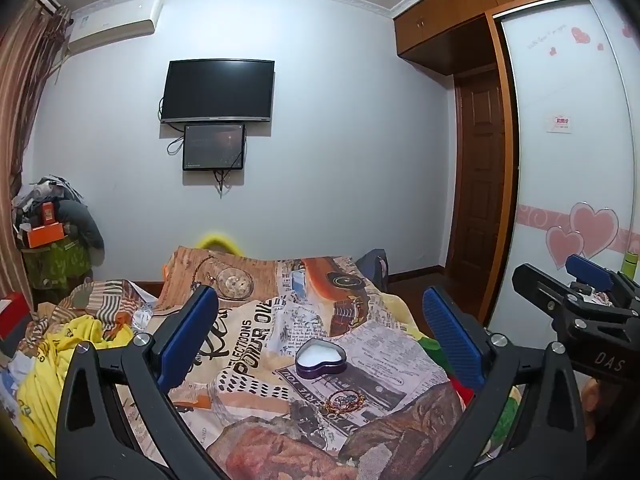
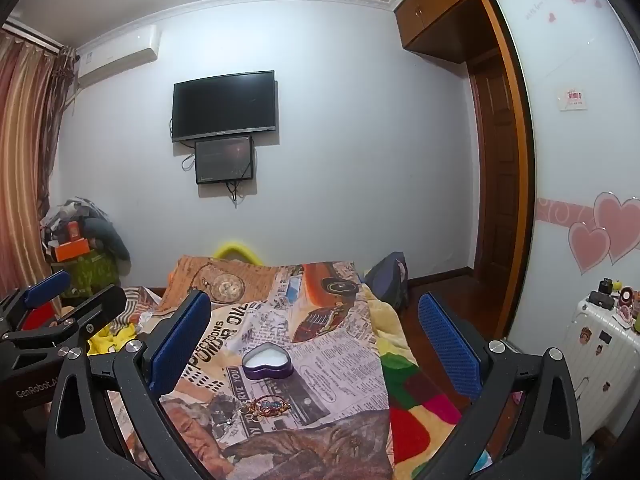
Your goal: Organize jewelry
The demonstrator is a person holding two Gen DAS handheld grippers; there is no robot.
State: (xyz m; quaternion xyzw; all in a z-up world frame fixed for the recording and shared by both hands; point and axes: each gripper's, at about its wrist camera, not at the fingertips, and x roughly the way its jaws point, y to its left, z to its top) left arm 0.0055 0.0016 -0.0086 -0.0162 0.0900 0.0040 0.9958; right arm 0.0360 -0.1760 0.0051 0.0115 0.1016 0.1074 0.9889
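Note:
A purple heart-shaped tin (image 1: 321, 363) with a white lining lies open on the printed newspaper-pattern cloth (image 1: 260, 332) on the bed; it also shows in the right wrist view (image 2: 267, 365). A small pile of gold jewelry (image 1: 345, 400) lies just in front of the tin, and shows in the right wrist view (image 2: 267, 405) too. My left gripper (image 1: 320, 332) is open and empty, held above and short of the tin. My right gripper (image 2: 316, 334) is open and empty, also short of the tin. The right gripper shows at the left view's right edge (image 1: 576, 292).
Yellow clothes (image 1: 60, 360) lie bunched at the bed's left. A colourful blanket (image 2: 416, 400) lies right of the cloth. A white suitcase (image 2: 600, 344) with small items stands at the right. A wardrobe (image 1: 568, 140) and door (image 1: 480, 184) are on the right.

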